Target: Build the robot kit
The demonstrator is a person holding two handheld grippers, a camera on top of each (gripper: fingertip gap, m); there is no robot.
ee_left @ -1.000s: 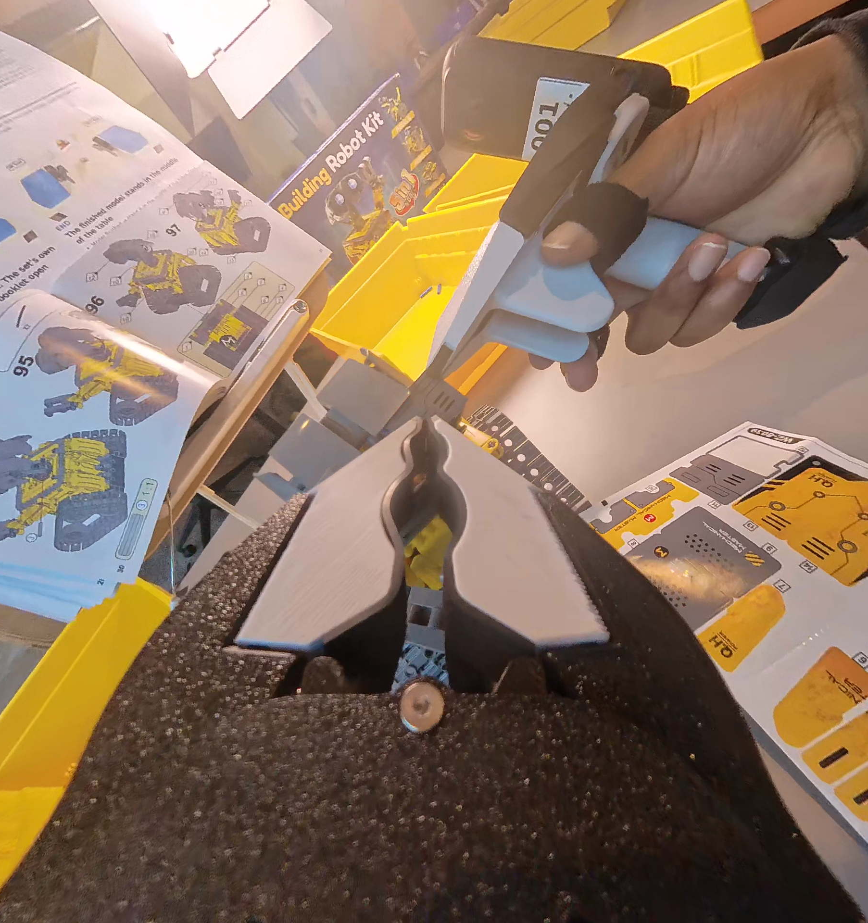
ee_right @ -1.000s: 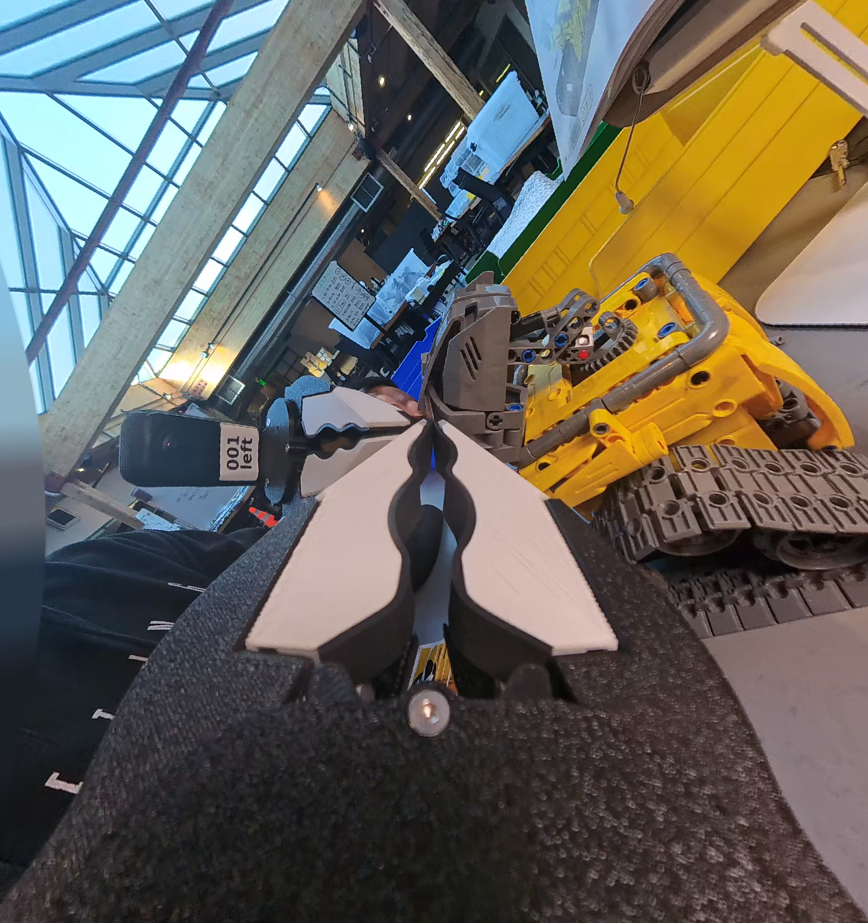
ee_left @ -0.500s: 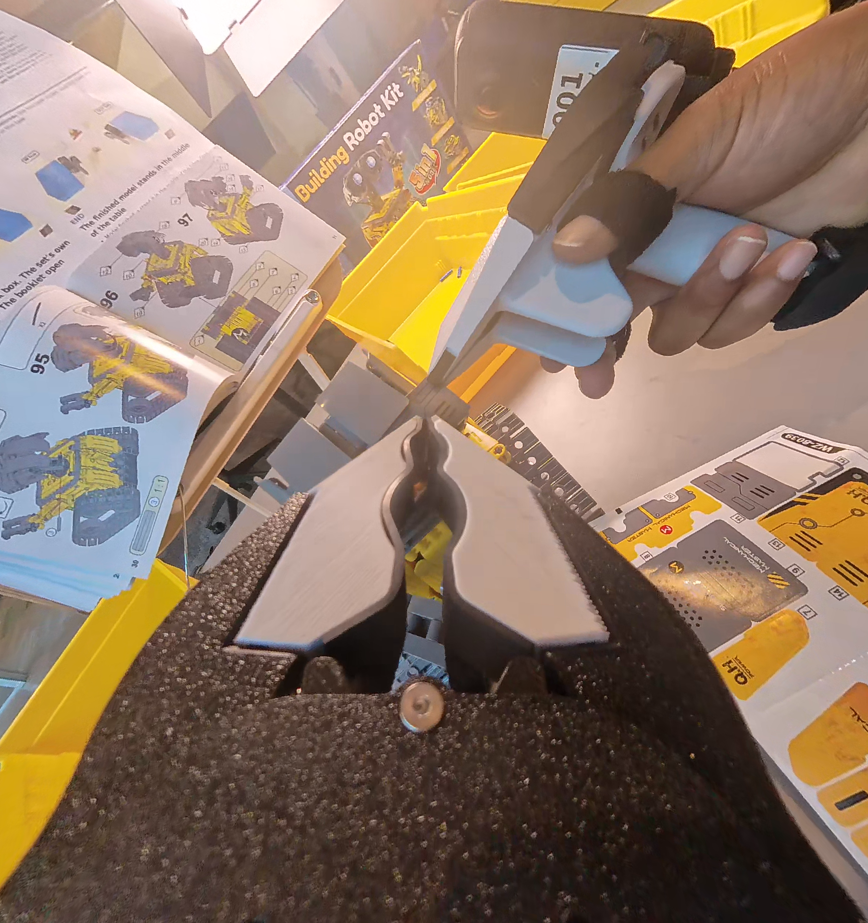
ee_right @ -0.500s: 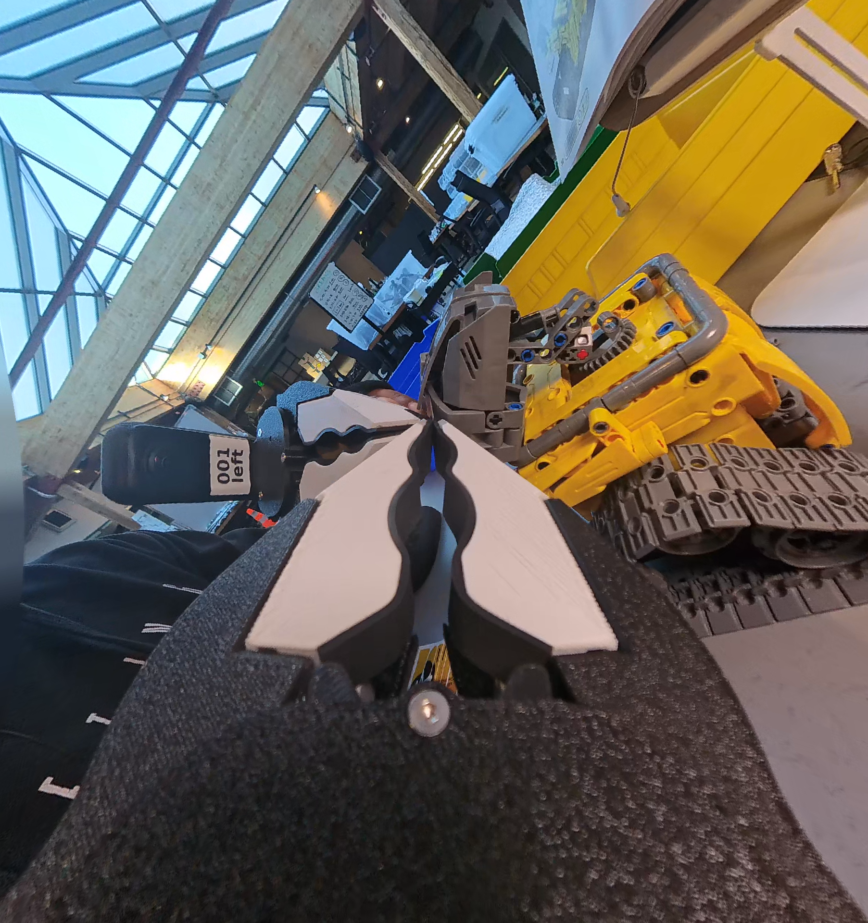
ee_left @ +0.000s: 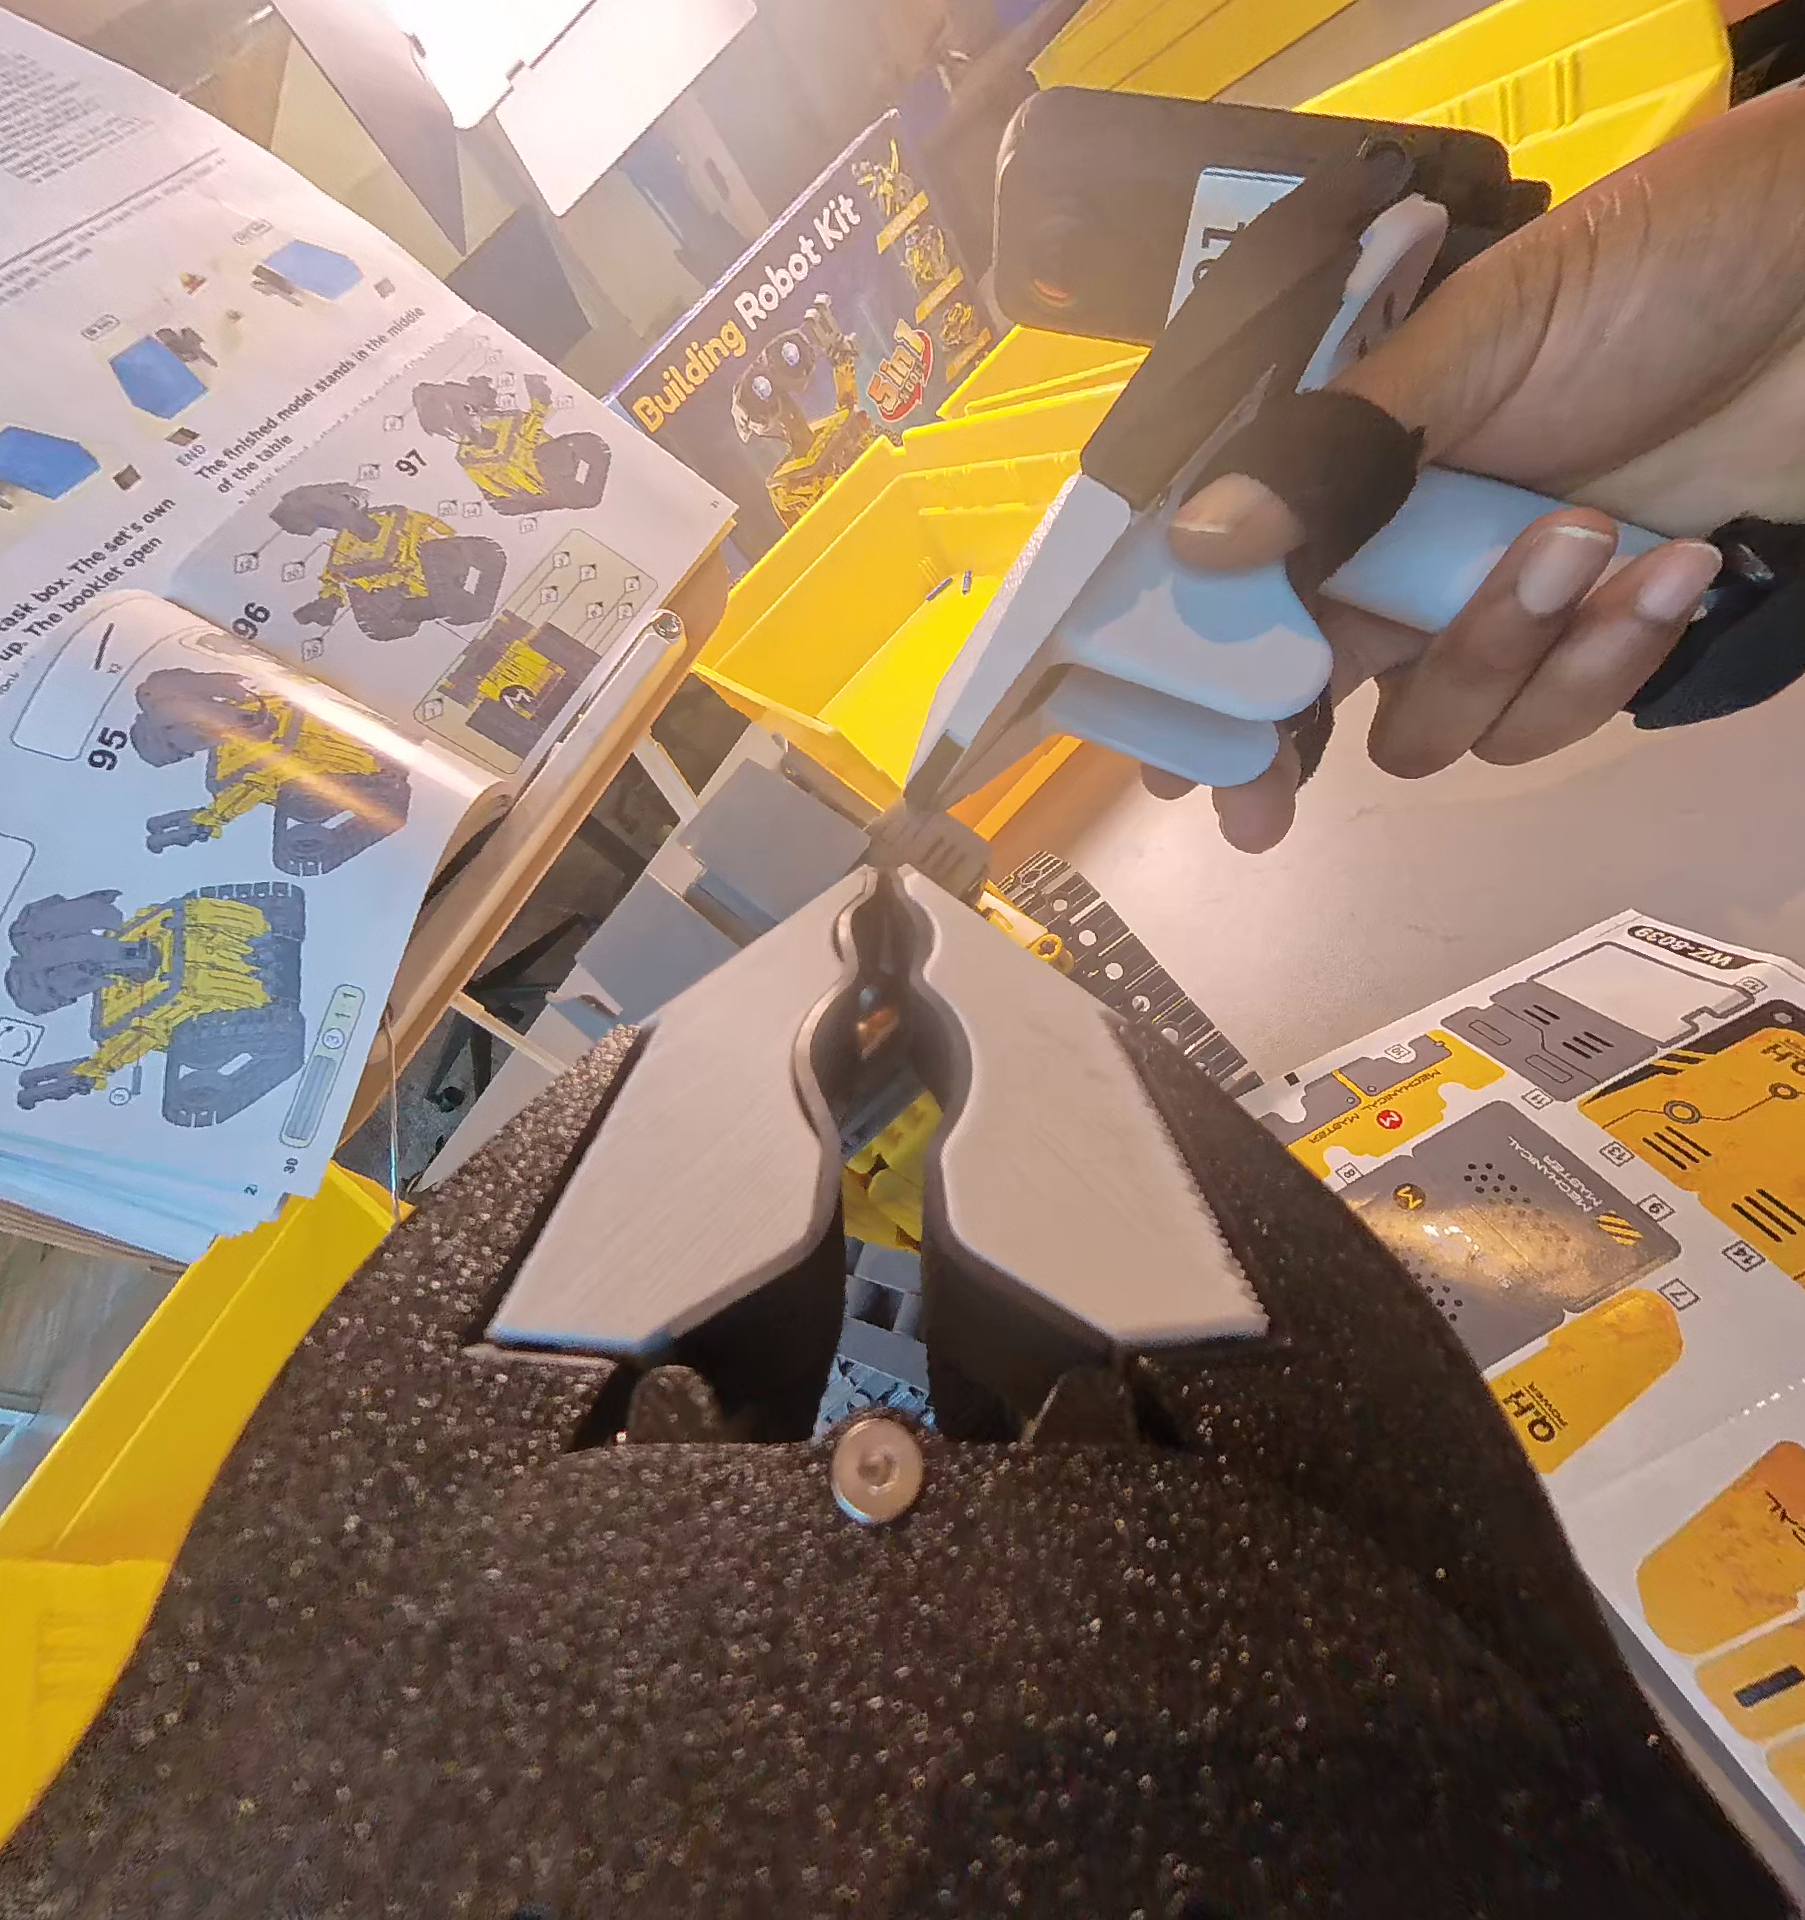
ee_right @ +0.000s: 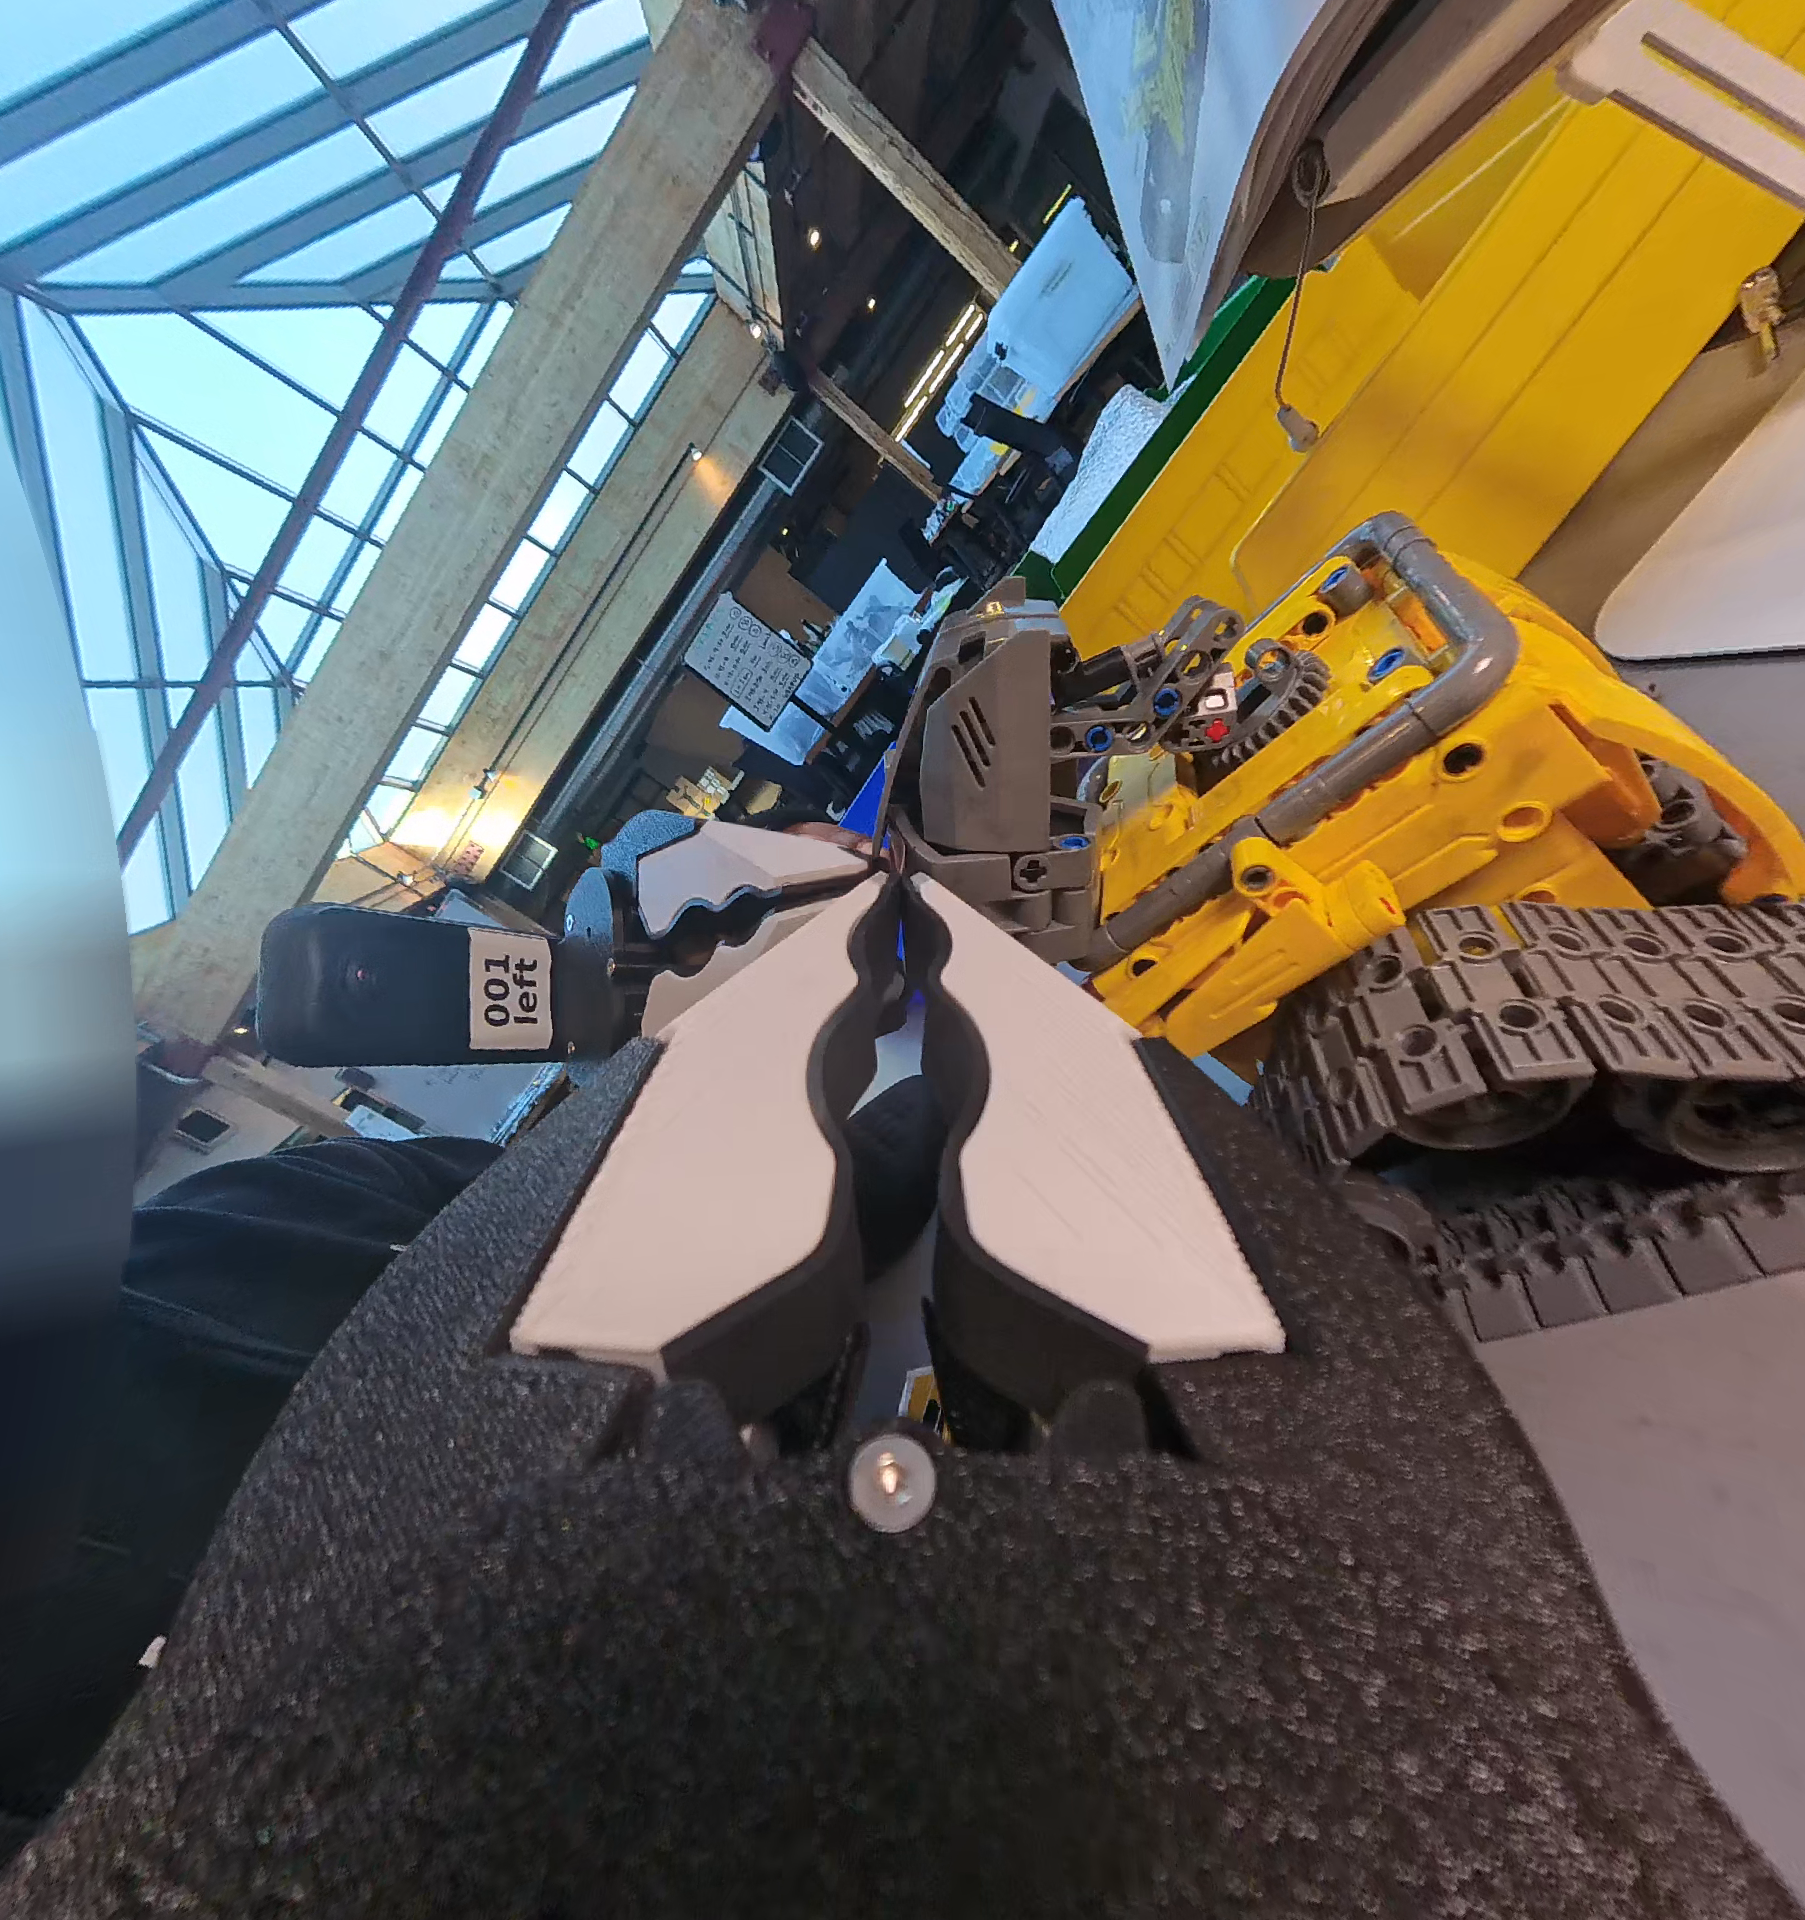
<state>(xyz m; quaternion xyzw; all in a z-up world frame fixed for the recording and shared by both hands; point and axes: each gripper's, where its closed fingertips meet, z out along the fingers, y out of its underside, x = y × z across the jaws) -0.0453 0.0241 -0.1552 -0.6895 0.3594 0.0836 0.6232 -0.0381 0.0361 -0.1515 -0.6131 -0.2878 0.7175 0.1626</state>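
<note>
Grey head of the toy bulldozer (ee_right: pixel 991 769) pinched at twelve o'clock by clenched left gripper (ee_left: pixel 890 878) and clenched right gripper (ee_right: pixel 900 883), steadying it from both sides

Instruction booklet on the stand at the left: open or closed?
Open. The instruction booklet lies spread on its wooden stand, with printed build-step pictures of a yellow tracked model face up and the near page curling upward.
</note>
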